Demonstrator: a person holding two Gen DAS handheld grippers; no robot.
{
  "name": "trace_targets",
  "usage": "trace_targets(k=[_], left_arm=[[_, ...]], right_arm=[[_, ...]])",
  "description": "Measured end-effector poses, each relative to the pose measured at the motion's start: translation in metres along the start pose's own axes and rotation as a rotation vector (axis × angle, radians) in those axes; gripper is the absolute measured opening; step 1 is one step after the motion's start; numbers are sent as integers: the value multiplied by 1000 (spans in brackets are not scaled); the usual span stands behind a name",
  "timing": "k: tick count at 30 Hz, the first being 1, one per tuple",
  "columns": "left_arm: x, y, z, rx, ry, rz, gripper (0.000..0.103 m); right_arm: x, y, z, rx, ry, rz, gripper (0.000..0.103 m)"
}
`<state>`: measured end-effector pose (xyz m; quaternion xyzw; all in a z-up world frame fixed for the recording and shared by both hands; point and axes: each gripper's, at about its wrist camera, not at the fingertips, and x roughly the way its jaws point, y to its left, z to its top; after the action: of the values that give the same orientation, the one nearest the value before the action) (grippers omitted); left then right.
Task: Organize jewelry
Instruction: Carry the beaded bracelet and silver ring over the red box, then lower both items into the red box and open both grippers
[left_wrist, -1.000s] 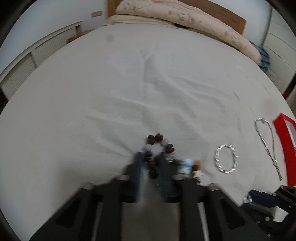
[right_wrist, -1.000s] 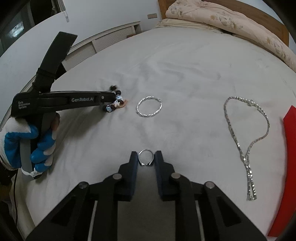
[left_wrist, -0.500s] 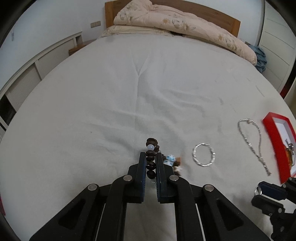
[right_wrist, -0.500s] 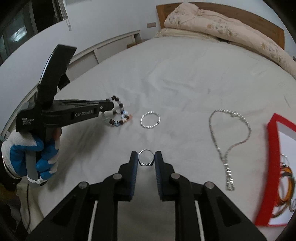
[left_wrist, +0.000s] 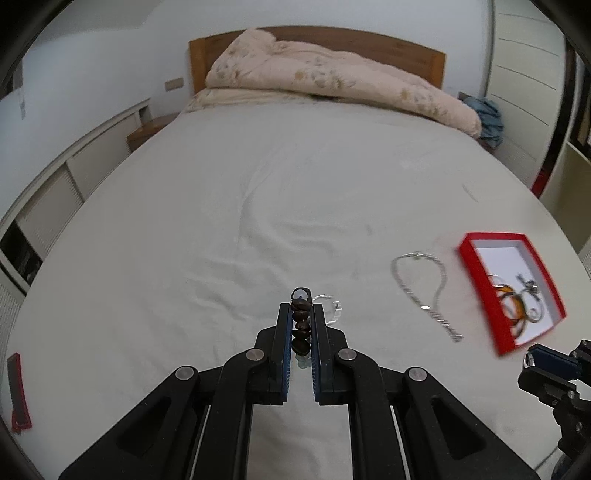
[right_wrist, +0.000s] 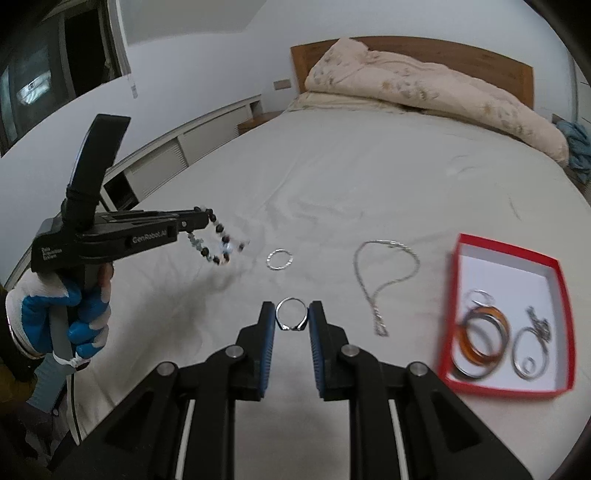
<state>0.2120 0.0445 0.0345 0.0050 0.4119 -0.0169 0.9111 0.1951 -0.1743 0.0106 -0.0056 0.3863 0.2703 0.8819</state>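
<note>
My left gripper (left_wrist: 300, 314) is shut on a dark beaded bracelet (left_wrist: 300, 325), held in the air above the white bed; in the right wrist view the bracelet (right_wrist: 218, 240) dangles from that gripper (right_wrist: 195, 220). My right gripper (right_wrist: 291, 314) is shut on a silver ring (right_wrist: 291, 314). A silver bangle (right_wrist: 279, 259) and a silver chain necklace (right_wrist: 384, 280) lie on the sheet. A red jewelry box (right_wrist: 458, 306) at the right holds an amber bangle (right_wrist: 484, 336) and silver pieces. The box (left_wrist: 480, 280) and necklace (left_wrist: 424, 291) also show in the left wrist view.
A folded beige duvet (left_wrist: 332, 81) lies against the wooden headboard (left_wrist: 406, 48) at the far end. White low cabinets (right_wrist: 166, 155) run along the left of the bed. A small red object (left_wrist: 16, 391) lies at the bed's left edge.
My left gripper has lifted the beaded bracelet off the sheet and risen. My right gripper has also risen with the ring, bringing the red box into fuller view.
</note>
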Motion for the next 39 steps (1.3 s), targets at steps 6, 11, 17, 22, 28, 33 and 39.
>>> trace_targets(k=[6, 11, 17, 22, 28, 33, 39], left_arm=[[-15, -55, 5, 60, -20, -62, 9], [-14, -113, 12, 120, -21, -127, 9], [6, -180, 25, 190, -5, -209, 9], [31, -230, 31, 238, 18, -275, 9], [62, -270, 28, 280, 62, -338, 9], [85, -286, 15, 301, 109, -358, 9], [105, -285, -4, 308, 173, -358, 9]], right_arm=[[-40, -33, -15, 53, -24, -45, 17], [-65, -76, -24, 104, -43, -100, 17], [-75, -134, -30, 168, -55, -165, 17], [-65, -178, -37, 216, -38, -208, 17], [-39, -224, -45, 267, 5, -248, 17], [-17, -244, -50, 283, 56, -262, 17], [1, -254, -59, 286, 118, -272, 17]])
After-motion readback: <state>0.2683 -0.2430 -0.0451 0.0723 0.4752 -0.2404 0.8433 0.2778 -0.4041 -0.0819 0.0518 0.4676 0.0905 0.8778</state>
